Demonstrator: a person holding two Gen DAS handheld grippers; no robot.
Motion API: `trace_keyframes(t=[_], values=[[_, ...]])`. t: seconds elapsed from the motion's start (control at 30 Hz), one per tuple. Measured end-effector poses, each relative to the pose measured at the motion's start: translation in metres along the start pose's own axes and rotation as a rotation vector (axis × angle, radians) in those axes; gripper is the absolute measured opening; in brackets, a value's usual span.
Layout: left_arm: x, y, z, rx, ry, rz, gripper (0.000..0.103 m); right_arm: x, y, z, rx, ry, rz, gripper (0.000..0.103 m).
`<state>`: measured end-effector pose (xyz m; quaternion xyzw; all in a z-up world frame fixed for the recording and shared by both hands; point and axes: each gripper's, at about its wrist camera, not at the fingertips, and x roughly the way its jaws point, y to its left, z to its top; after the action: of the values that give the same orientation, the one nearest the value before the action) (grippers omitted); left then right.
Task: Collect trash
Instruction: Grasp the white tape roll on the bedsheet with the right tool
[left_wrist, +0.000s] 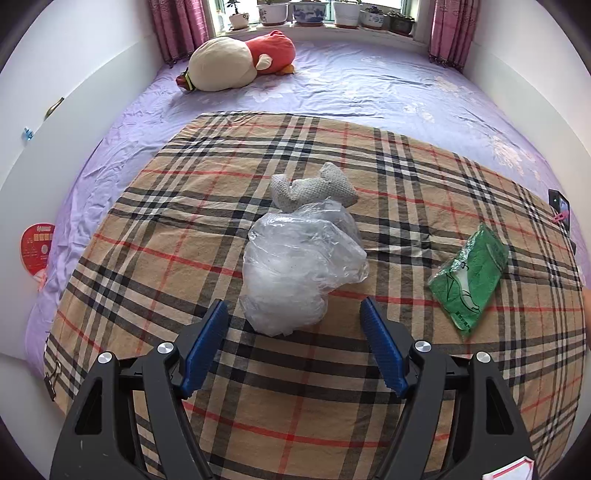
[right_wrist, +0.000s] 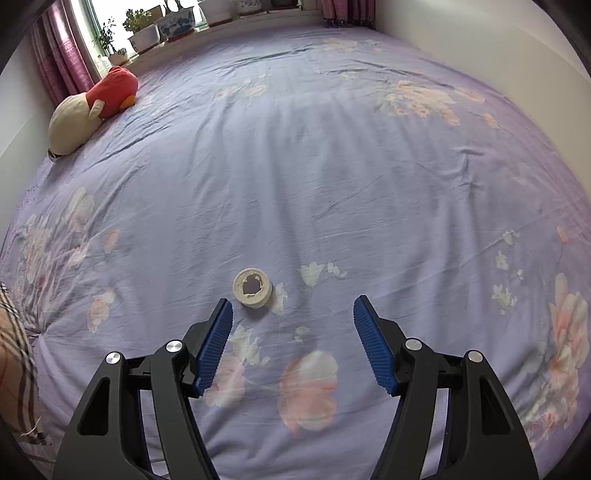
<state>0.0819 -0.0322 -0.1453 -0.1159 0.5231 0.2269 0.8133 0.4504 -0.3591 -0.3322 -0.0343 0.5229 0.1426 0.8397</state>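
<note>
- The left gripper (left_wrist: 293, 314) is pointing down at a checked cloth (left_wrist: 369, 406) that is spread over the bed; its two blue pads are spread apart and hold nothing.
- A crumpled clear plastic bag (left_wrist: 303, 266) lies on the checked cloth, just in front of the left gripper, and its near end comes between the two fingertips without touching them.
- A grey knitted item (left_wrist: 314, 186) lies behind the bag and touches it at the far side.
- A green tissue pack (left_wrist: 469, 275) lies flat on the same cloth, well apart to the right of the bag.
- The right gripper (right_wrist: 293, 314) is over the purple flowered bedsheet (right_wrist: 332, 166); its pads are also spread and empty.
- A small white tape roll (right_wrist: 253, 288) lies flat on the sheet, just beyond the left fingertip of the right gripper, not touching it.
- A red and cream plush toy (right_wrist: 88, 110) lies far away on the bed, near the window sill with plant pots (left_wrist: 310, 13).
</note>
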Motion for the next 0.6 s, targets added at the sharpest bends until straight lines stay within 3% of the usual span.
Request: trace_keyframes(t=[0.3,0.4,0.43,0.6], values=[[-0.006,0.004,0.004,-0.051,0.008,0.049,0.076,0.091,0.030,0.002,-0.095,0.109,0.013,0.068],[-0.008,0.004,0.005,-0.052,0.007,0.057,0.076,0.096,0.030,0.001,-0.103,0.095,-0.012,0.052],[-0.008,0.004,0.005,-0.052,0.007,0.055,0.076,0.094,0.027,0.002,-0.088,0.088,-0.016,0.040],[-0.009,0.005,0.008,-0.050,-0.001,0.037,0.076,0.077,0.017,0.001,-0.066,0.087,-0.017,0.040]])
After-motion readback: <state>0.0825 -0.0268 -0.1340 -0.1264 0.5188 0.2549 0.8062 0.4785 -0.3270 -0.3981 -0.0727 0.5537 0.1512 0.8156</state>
